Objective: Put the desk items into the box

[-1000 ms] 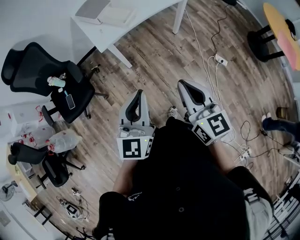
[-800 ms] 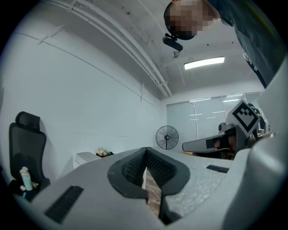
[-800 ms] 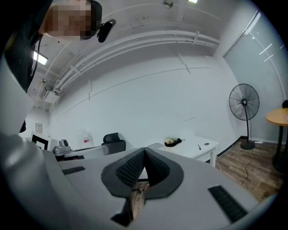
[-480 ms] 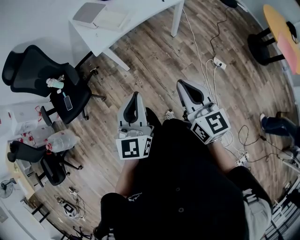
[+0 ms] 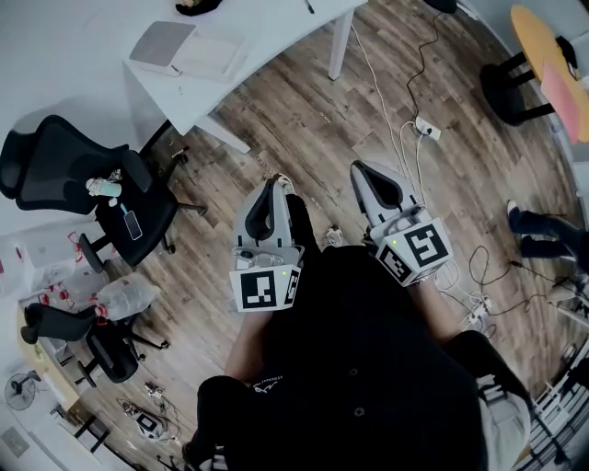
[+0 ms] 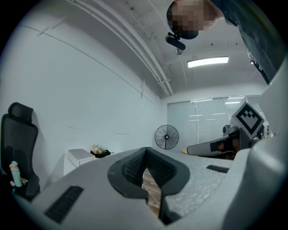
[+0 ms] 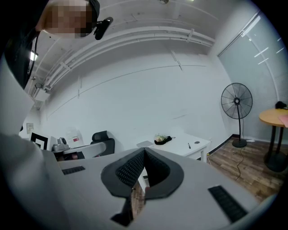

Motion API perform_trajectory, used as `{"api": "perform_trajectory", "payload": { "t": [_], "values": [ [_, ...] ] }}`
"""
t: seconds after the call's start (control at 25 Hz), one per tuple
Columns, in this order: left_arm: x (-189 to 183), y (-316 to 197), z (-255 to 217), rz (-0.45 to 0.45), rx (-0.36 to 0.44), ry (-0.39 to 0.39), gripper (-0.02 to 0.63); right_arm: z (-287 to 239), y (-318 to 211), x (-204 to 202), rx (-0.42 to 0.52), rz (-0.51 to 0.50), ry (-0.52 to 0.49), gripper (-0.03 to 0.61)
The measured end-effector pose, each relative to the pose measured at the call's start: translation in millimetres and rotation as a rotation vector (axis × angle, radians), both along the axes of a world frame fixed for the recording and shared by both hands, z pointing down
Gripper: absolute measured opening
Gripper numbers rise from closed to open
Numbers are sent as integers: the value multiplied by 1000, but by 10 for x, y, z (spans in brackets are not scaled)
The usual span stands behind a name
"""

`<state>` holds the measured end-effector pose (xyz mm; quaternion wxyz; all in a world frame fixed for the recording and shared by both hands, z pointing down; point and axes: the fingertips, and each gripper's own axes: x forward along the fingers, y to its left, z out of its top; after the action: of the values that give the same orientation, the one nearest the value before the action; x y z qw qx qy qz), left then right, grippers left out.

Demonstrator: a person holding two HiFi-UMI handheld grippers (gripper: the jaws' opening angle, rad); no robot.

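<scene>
I have both grippers clenched on nothing. The left gripper (image 5: 270,182) and right gripper (image 5: 361,169) point roughly to 12 o'clock over the wood floor (image 5: 304,120), each with its tips pressed together. The desk items lie well apart from them on the white desk (image 5: 276,37) at 11 o'clock. There is a grey pad (image 5: 163,46) with its long side running about 1 to 7 o'clock, paper (image 5: 213,57) just beside it, and a pen (image 7: 189,145). A dark lump (image 5: 198,5) is cut off at the top edge (I can't tell what it is). A black chair (image 5: 64,156) stands at 9 o'clock. Cables (image 5: 405,101) trail at 1 o'clock.
</scene>
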<state>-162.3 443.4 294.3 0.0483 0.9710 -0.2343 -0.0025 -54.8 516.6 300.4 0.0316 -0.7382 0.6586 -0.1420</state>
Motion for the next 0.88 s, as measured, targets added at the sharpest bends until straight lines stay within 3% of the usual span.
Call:
{"api": "perform_trajectory", "payload": {
  "t": [0.6,0.88],
  "values": [
    [1071,-1307,63,185,-48,10,8,25,-1266,727,-50,92,-5,-2],
    [1268,-1947,-28,224,-27,32,8,-38,-1898,901,-50,132,9,-2]
  ]
}}
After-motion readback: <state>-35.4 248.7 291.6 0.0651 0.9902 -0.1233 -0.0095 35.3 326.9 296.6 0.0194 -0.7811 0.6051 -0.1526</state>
